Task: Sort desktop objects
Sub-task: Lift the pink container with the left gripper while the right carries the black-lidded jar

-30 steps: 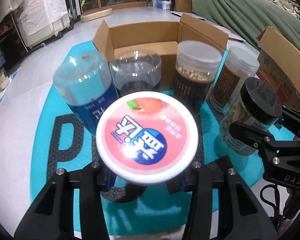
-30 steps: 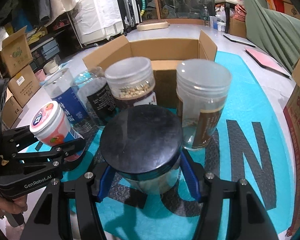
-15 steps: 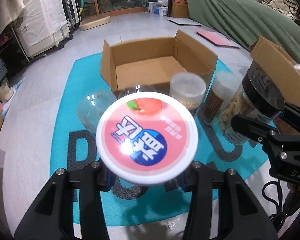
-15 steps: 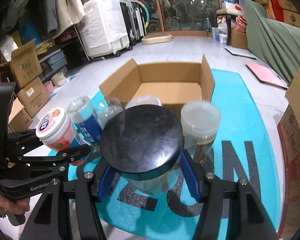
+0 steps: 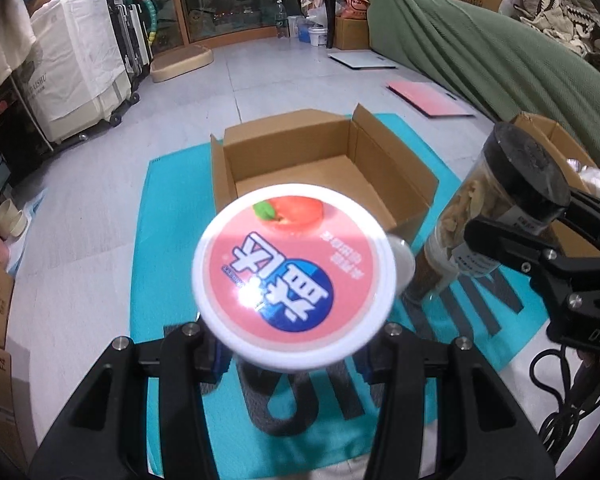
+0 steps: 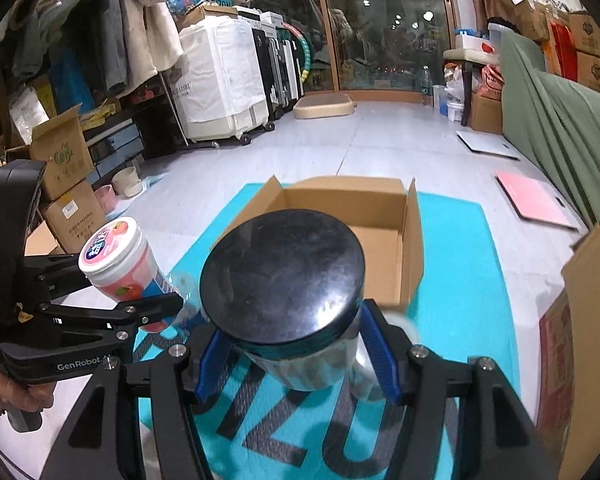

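Note:
My left gripper (image 5: 294, 348) is shut on a pink peach-label tub with a white lid (image 5: 294, 280), held high above the teal mat (image 5: 168, 208); the tub also shows in the right wrist view (image 6: 120, 258). My right gripper (image 6: 296, 354) is shut on a clear jar with a black lid (image 6: 282, 276), also lifted; in the left wrist view that jar (image 5: 496, 208) is at the right. An open, empty cardboard box (image 5: 324, 168) stands on the mat ahead of both grippers. The other jars on the mat are mostly hidden below the held ones.
A second cardboard box (image 6: 580, 320) stands at the mat's right edge. A pink folder (image 6: 536, 202) lies on the floor at the right. A green-covered couch (image 5: 480, 60), white-covered appliances (image 6: 220, 84) and stacked cartons (image 6: 64, 184) ring the room.
Both grippers have risen with their containers. The jars left on the mat have dropped out of sight, and the open box now sits lower and farther off in both views.

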Action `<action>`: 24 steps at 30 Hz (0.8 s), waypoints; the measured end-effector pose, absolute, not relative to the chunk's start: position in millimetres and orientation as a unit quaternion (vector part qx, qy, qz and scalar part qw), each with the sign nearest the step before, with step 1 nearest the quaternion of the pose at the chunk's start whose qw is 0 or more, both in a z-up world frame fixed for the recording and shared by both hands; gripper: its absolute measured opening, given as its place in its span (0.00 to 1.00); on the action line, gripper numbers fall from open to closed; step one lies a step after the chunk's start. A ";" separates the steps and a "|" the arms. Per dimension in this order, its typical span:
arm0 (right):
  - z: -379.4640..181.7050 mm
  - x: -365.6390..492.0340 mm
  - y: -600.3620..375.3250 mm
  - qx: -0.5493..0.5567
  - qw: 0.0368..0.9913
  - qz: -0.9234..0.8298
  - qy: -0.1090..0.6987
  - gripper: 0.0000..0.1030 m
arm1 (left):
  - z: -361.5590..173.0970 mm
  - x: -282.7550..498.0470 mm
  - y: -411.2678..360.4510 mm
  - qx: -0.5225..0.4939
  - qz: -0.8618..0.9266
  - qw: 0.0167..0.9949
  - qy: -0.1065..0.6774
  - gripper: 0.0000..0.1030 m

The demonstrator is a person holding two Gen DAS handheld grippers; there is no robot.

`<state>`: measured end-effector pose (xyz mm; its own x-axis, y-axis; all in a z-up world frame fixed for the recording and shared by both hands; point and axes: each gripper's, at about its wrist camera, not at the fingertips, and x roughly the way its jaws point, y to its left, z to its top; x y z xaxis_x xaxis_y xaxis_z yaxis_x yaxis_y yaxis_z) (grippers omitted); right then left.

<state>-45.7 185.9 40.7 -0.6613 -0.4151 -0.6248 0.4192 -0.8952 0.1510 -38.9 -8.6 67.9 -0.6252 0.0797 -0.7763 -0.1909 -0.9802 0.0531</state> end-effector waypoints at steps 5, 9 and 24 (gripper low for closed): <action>52.5 -66.8 180.8 0.343 0.227 -0.912 0.009 0.61 | 78.4 -62.9 -1.9 -0.421 0.901 0.075 0.071 0.44; 59.9 -85.8 176.8 0.344 0.226 -0.911 0.010 0.61 | 86.2 -87.3 5.3 -0.419 0.901 0.076 0.079 0.44; 80.2 -189.3 166.9 0.343 0.227 -0.911 0.013 0.60 | 88.3 -191.1 16.9 -0.423 0.900 0.049 0.095 0.44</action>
<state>-189.3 166.9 80.2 -0.6611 -0.4052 -0.6314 0.4226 -0.8965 0.1328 -191.1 16.9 88.3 -0.6370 0.0079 -0.7708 -0.1680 -0.9773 0.1289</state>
